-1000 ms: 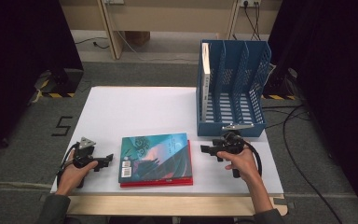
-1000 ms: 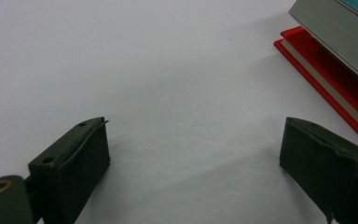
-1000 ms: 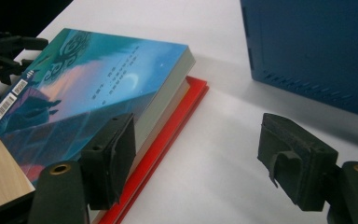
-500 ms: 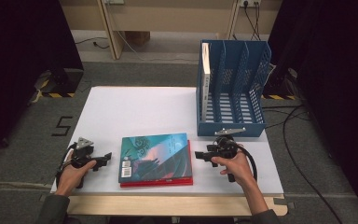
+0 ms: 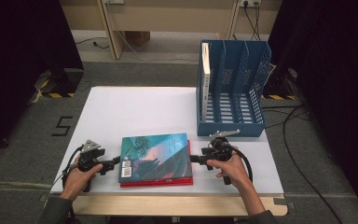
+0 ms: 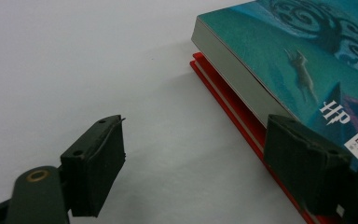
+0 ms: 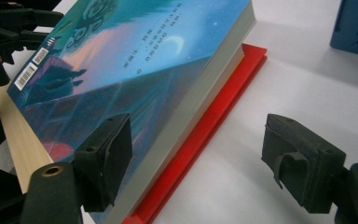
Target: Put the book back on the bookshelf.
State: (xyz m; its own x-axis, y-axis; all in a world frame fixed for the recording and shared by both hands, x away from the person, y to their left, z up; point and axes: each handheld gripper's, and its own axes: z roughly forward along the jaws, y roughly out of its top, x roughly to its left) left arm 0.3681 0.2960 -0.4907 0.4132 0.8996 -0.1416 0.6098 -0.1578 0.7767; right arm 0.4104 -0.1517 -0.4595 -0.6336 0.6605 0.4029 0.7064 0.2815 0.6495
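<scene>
A teal paperback (image 5: 154,156) lies flat on a thinner red book (image 5: 156,183) near the table's front edge. My left gripper (image 5: 116,161) points at the stack's left edge. Its jaws have just been closing but still stand open (image 6: 193,158): one jaw hangs over the teal paperback (image 6: 279,51), the other over bare table, beside the red book (image 6: 223,93). My right gripper (image 5: 192,158) faces the stack's right edge. It is open (image 7: 196,154) and its jaws have just widened, one above the teal cover (image 7: 135,51), the other over the table beyond the red book (image 7: 214,112).
A blue file rack (image 5: 230,93) stands at the back right of the white table (image 5: 135,112), just behind my right hand, with a white book (image 5: 206,70) upright in its left slot. A wooden strip runs along the table's front edge.
My right gripper has come left and toward the table's front, up to the stack's right edge. My left gripper has edged right toward the left edge, its jaws narrower than before.
</scene>
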